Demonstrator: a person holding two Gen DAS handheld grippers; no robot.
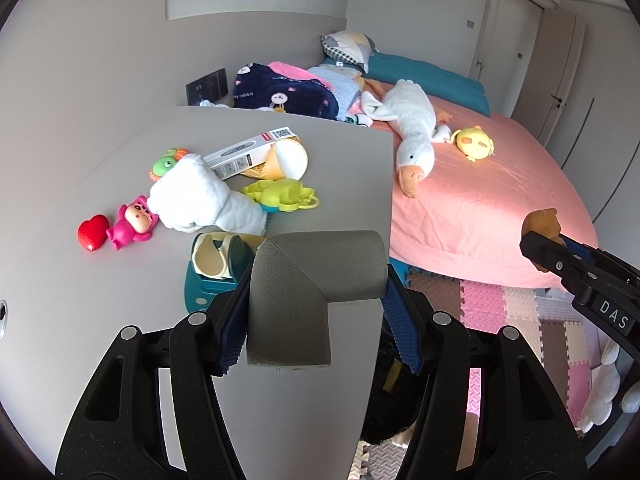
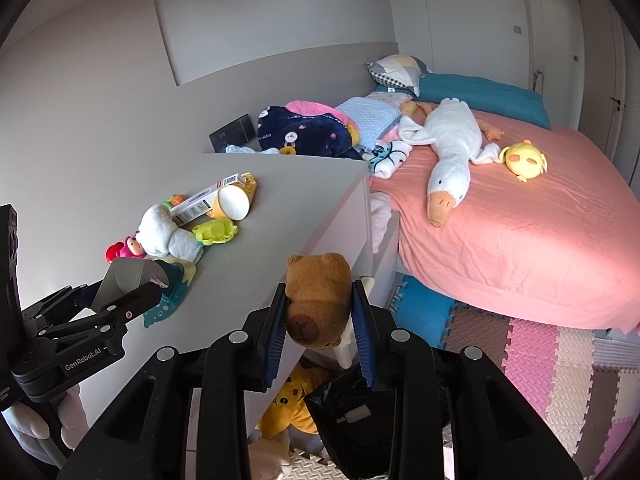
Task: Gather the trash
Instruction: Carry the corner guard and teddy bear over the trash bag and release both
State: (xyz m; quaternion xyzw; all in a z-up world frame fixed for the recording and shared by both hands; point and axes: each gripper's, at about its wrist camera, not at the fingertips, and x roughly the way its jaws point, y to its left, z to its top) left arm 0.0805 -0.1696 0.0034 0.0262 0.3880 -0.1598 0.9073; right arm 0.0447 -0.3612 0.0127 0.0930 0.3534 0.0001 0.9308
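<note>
My left gripper point(image 1: 318, 304) is shut on a grey L-shaped foam corner piece point(image 1: 304, 280), held over the near corner of the grey cabinet top point(image 1: 80, 280). From the right wrist view the same gripper point(image 2: 132, 288) shows at the left with the grey piece point(image 2: 124, 276) in it. My right gripper point(image 2: 320, 308) is shut on a brown plush toy point(image 2: 320, 296) just off the cabinet's edge. A black bag point(image 2: 352, 420) hangs below it. On the cabinet lie a white carton point(image 1: 248, 152) and a tipped paper cup point(image 1: 286, 158).
Toys crowd the cabinet top: a red heart point(image 1: 93, 232), a pink figure point(image 1: 132, 222), a white cloth point(image 1: 200, 200), a yellow-green toy point(image 1: 280, 196) and a teal shoe point(image 1: 212, 272). A pink bed point(image 2: 520, 240) with a goose plush point(image 2: 452, 160) stands to the right. Foam mats point(image 2: 540, 360) cover the floor.
</note>
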